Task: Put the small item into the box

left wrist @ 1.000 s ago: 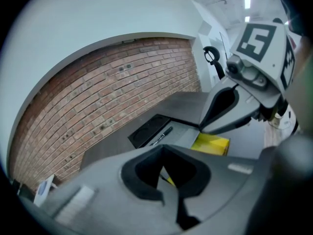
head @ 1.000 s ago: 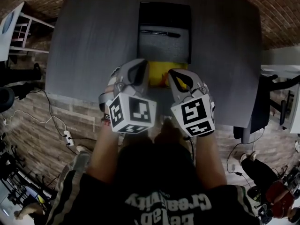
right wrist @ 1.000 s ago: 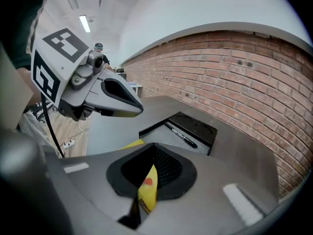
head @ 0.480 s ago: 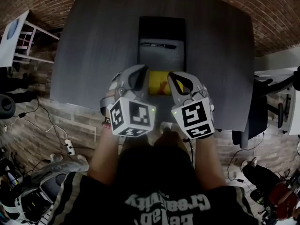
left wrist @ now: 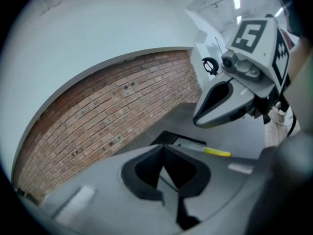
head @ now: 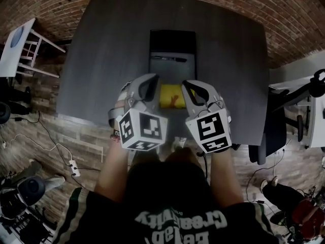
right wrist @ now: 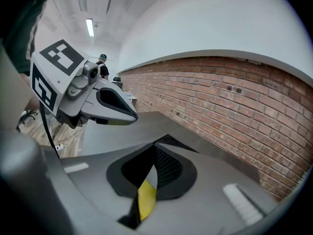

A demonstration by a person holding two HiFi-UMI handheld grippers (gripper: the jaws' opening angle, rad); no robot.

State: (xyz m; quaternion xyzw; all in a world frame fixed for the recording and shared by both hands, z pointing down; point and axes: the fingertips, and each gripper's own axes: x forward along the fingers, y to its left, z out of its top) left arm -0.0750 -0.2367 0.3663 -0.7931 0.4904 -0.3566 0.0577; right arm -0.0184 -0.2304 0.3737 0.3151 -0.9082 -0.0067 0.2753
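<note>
Flat yellow item [head: 171, 96], just beside open black box [head: 172, 49]

In the head view, the left tool [head: 148, 81] and right tool [head: 195, 85] cover both side edges of the yellow item [head: 171, 96], and its print is too small to read. The thin dark object [head: 171, 59] in the box [head: 172, 71] is too small to name. In the right gripper view the item is only a blurred yellow sliver.

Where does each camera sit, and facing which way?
Head view: on the head, steeply down at table, box, yellow item; forearms, left tool, right tool show.
Left gripper view: on left tool, along shut jaws toward brick wall; right tool shows.
Right gripper view: on right tool, along shut jaws, brick wall beyond; left tool shows.
Shared: yellow item, all three.
</note>
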